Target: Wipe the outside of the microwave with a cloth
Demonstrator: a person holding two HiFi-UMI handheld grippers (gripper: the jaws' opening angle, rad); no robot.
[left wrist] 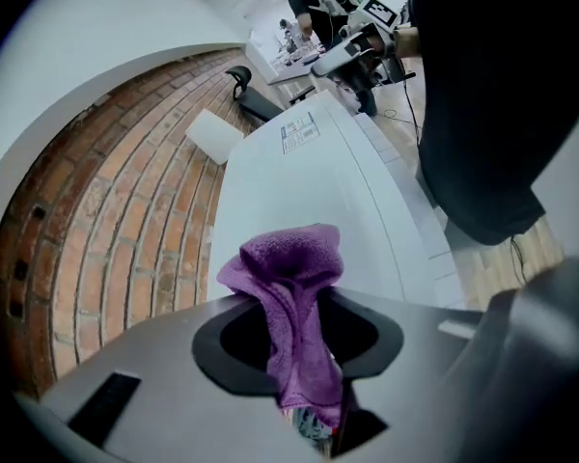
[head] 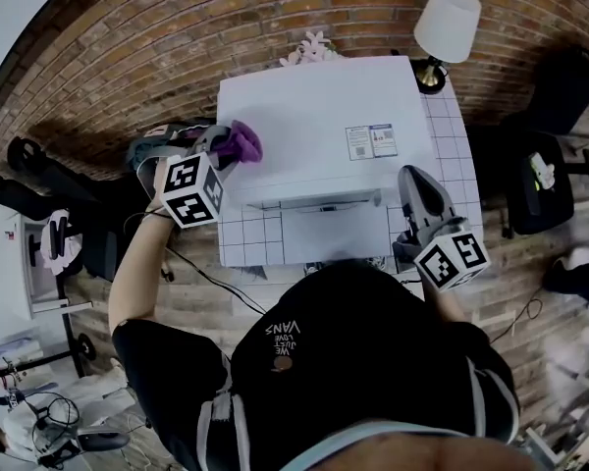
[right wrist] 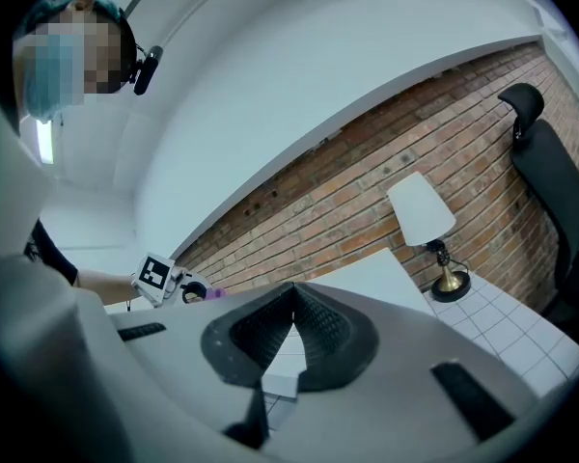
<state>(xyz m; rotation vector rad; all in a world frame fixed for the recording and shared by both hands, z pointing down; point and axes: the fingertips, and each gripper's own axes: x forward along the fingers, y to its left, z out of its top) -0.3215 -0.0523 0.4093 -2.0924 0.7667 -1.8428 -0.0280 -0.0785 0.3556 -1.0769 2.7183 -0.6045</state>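
Observation:
A white microwave (head: 314,126) stands on a white tiled table (head: 454,140). My left gripper (head: 224,147) is at the microwave's top left edge, shut on a purple cloth (head: 240,140). In the left gripper view the cloth (left wrist: 294,297) hangs bunched between the jaws above the microwave's top (left wrist: 299,181). My right gripper (head: 413,177) is beside the microwave's right side, shut with nothing in it. In the right gripper view its pads (right wrist: 314,326) meet in front of the microwave's top (right wrist: 381,273), and the left gripper's cloth (right wrist: 215,293) shows far off.
A lamp (head: 445,27) with a white shade stands at the table's back right corner against the brick wall. Pink flowers (head: 312,47) sit behind the microwave. A black office chair (head: 545,180) is to the right. Dark equipment (head: 39,180) and cables lie on the floor at left.

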